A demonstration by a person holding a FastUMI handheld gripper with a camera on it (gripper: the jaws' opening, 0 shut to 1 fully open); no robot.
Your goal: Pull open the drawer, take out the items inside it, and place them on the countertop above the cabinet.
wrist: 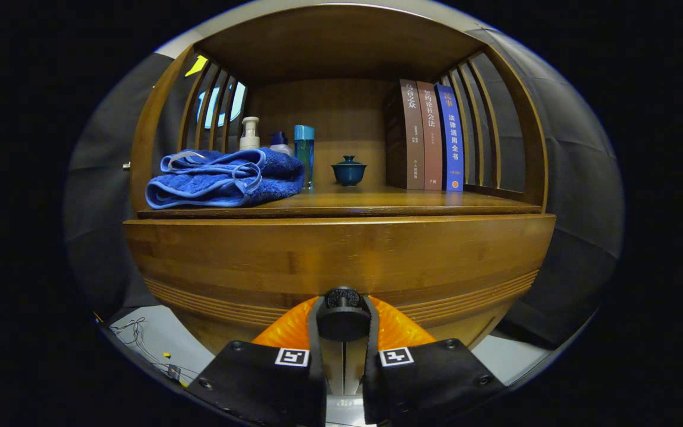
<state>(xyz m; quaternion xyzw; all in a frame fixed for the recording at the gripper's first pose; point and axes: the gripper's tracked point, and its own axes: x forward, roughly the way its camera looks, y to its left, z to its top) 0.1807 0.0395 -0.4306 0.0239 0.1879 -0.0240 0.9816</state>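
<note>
A wooden cabinet stands right in front of me, and its curved drawer front (341, 255) spans the view below the countertop (377, 203). A round dark knob (343, 312) sticks out of the drawer front at its lower middle. My gripper (343, 323) is closed around that knob, with one finger pressing on each side of it. The drawer front sits flush under the countertop edge, and its inside is hidden.
On the countertop lie a folded blue towel (226, 178) at the left, a pump bottle (250, 134), a blue-capped bottle (304, 155), a small lidded teal cup (348, 170) and three upright books (430, 136). Slatted side walls enclose the shelf. Cables (140, 341) lie on the floor.
</note>
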